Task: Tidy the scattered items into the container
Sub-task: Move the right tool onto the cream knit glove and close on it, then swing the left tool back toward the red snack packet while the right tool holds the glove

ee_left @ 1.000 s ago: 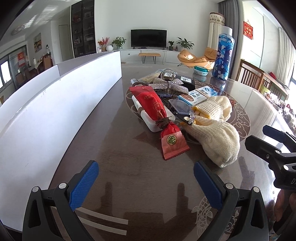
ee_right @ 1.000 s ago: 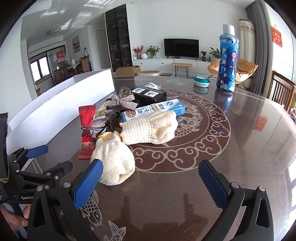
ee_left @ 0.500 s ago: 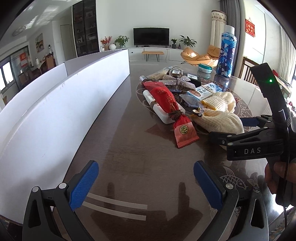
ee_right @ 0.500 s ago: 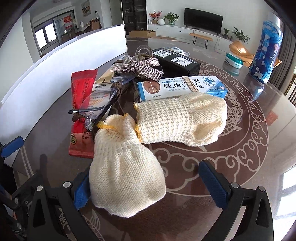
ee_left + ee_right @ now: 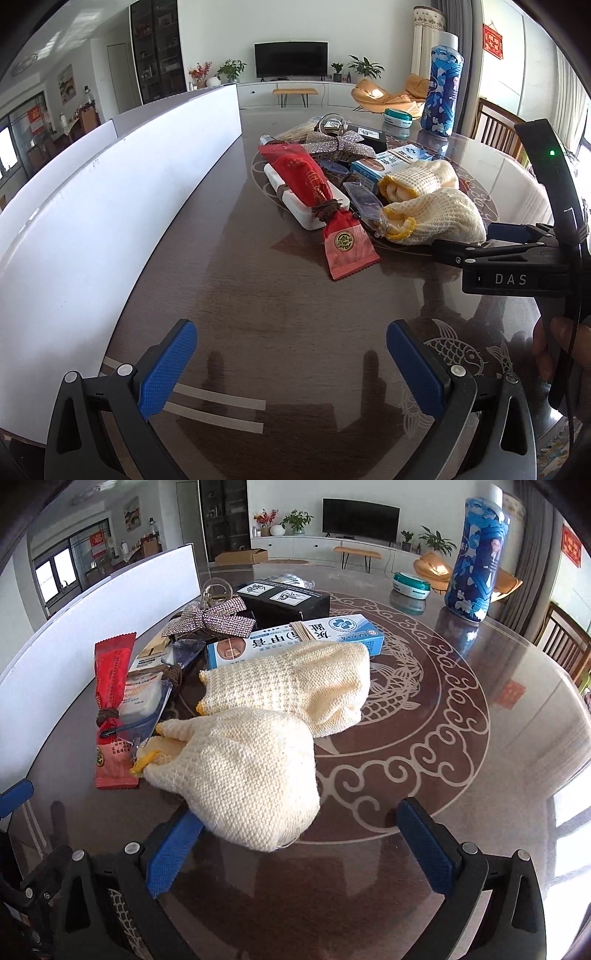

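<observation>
The scattered items are lying in a loose heap toward the middle of the round table, over its pale scroll-and-fish inlay. Nearest the right gripper, a cream knitted glove with a yellow cuff is sitting between the widely spread blue pads, its rounded end reaching just past the left pad, whether touching it I cannot tell; a second's time back the whole heap was lying well ahead of those fingers, so the gripper has been closing in. The side of that gripper is showing "DAS" in the left wrist view. The left gripper is hovering over bare table near the table's edge, jaws spread wide and holding nothing, much as before. Just beyond the first glove, a second knitted glove is resting, touching it. At their left, a red snack packet with a round green-and-gold seal is lying across a white block. Farther on, a blue-and-white box printed with Chinese characters is lying beside a rhinestone bow and a black box. Along the table's left edge, the white container wall is standing. At the far edge, a tall blue patterned bottle is standing upright.
</observation>
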Demonstrator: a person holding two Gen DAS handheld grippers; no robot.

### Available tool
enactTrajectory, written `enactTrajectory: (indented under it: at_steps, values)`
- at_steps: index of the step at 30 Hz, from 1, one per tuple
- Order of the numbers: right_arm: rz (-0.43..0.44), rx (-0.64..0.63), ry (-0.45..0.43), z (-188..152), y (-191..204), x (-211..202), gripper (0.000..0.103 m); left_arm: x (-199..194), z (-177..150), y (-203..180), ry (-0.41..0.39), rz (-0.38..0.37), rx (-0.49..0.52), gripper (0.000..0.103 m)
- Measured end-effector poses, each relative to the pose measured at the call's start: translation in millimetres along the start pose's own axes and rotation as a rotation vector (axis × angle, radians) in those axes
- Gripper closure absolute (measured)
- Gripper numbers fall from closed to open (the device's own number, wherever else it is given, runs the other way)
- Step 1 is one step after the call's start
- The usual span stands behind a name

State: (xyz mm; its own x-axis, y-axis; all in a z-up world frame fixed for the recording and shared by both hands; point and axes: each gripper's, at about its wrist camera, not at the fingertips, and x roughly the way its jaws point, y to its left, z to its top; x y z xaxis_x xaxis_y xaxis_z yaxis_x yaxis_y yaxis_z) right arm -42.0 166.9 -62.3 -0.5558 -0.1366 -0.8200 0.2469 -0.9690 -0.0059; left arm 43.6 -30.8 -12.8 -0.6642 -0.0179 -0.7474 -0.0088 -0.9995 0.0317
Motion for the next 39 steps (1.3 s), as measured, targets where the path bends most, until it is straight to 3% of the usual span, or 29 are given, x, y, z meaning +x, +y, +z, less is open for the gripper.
enactTrajectory:
  at_steps: [8, 13, 20, 25, 31, 39]
  values:
    - [0.001, 0.001, -0.002, -0.4, 0.7, -0.3, 0.0, -13.2, 20.4, -5.1, -0.033, 0.013, 0.052, 0.0]
    - [0.001, 0.0, -0.002, -0.3, 0.6, -0.3, 0.0, 7.3, 30.1, -8.5, -0.021, -0.041, 0.115, 0.0]
    - [0.001, 0.0, -0.002, -0.5, 0.8, -0.5, 0.0, 24.2, 34.2, -8.3, -0.001, -0.181, 0.189, 0.0]
    - [-0.002, -0.003, -0.003, -0.7, 1.6, -0.5, 0.0, 28.7, 31.5, -6.1, -0.001, -0.218, 0.215, 0.0]
    - [-0.004, -0.004, -0.004, -0.9, 2.0, -0.5, 0.0, 29.0, 31.7, 0.6, -0.025, -0.225, 0.198, 0.0]
    - [-0.005, -0.004, -0.005, -1.2, 2.2, -0.5, 0.0, 35.8, 33.6, 12.7, 0.0, -0.215, 0.11, 0.0]
